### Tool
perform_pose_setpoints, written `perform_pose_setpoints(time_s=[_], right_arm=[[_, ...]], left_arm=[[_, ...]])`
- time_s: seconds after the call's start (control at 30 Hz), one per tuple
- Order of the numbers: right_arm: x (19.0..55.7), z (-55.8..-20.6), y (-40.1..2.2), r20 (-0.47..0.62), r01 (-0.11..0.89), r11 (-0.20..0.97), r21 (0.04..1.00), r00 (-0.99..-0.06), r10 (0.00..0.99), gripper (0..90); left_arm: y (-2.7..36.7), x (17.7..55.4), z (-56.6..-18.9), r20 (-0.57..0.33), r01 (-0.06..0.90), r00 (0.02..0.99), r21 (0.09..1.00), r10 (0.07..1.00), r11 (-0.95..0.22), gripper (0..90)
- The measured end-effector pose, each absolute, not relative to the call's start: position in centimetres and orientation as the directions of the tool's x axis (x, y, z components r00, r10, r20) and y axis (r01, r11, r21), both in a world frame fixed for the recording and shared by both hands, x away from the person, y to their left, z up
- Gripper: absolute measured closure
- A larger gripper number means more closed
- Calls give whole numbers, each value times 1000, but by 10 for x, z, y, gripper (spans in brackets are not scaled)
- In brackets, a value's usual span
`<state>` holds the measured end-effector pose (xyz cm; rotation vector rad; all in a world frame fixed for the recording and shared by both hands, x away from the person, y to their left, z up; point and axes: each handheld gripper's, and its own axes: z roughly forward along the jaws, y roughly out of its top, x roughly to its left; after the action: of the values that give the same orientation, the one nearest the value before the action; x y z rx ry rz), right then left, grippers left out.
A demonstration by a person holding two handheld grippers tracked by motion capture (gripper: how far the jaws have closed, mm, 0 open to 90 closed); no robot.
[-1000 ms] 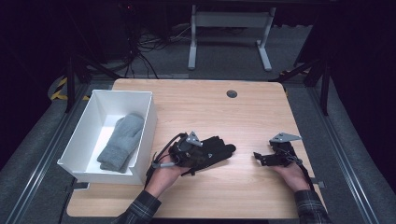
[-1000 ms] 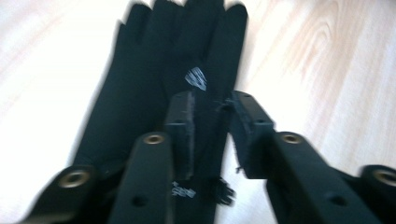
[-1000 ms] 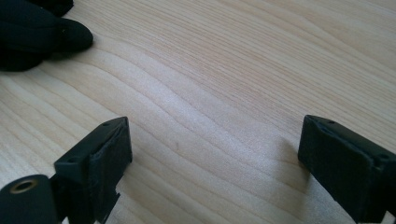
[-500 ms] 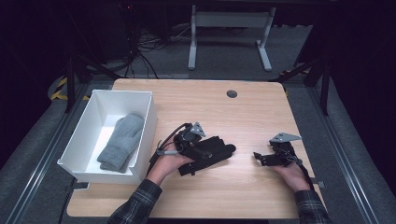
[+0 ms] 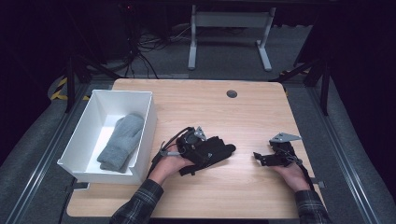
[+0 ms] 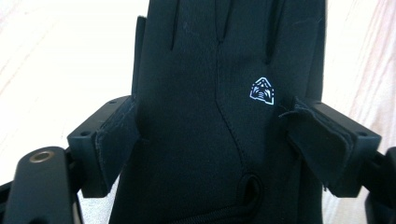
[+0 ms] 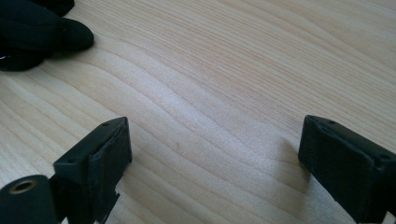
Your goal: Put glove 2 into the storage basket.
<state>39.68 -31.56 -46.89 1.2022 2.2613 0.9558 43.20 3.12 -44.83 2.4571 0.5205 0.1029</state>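
— Left tool [image 6: 212, 135] spread wide, jaws just been opening, straddling the flat black fabric glove [image 6: 219, 93] on the pale wooden desk [image 5: 243, 112]; pads not pressing yet.

— Advice: close squarely across the palm, then lift toward the white plastic bin [image 5: 144, 135] holding the grey mitten [image 5: 120, 142]. Right tool [image 7: 212, 158] apart, empty, resting nearby.

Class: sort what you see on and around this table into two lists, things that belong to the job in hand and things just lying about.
Part of the job:
- black glove, lying between the left gripper's jaws, which have just been opening
- white bin
- grey mitten inside the bin

Just lying about:
- right gripper, open over bare wooden table
- cables on the floor
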Motion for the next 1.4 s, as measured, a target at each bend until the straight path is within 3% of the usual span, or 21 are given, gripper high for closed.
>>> perform_pose_setpoints(time_s=[0.27, 0.37, 0.57, 0.67, 0.77, 0.8, 1.0, 1.4], right_arm=[[397, -469, -315, -35, 554, 403, 728, -557, 830, 98], [396, -469, -315, -36, 552, 406, 728, -560, 827, 98], [396, -469, -315, -36, 551, 407, 729, -563, 826, 98], [396, -469, -314, -35, 551, 407, 728, -563, 826, 98], [396, -469, -314, -35, 551, 407, 729, -563, 825, 98], [396, -469, -314, -35, 551, 407, 729, -563, 825, 98], [396, -469, -314, -35, 550, 408, 729, -565, 825, 98], [396, -469, -314, -34, 551, 407, 729, -564, 825, 98]], left_arm=[[31, 431, -454, -1, 308, 924, 595, 383, -742, 161], [34, 434, -458, -43, 336, 920, 598, 390, -728, 152], [34, 433, -457, -46, 341, 918, 601, 394, -723, 191], [34, 432, -456, -52, 338, 922, 596, 384, -728, 255], [34, 430, -453, -55, 331, 926, 590, 373, -736, 405], [34, 429, -452, -56, 327, 929, 588, 366, -740, 405], [33, 426, -450, -82, 337, 930, 583, 359, -739, 617], [29, 425, -443, -161, 433, 894, 545, 417, -718, 657]])
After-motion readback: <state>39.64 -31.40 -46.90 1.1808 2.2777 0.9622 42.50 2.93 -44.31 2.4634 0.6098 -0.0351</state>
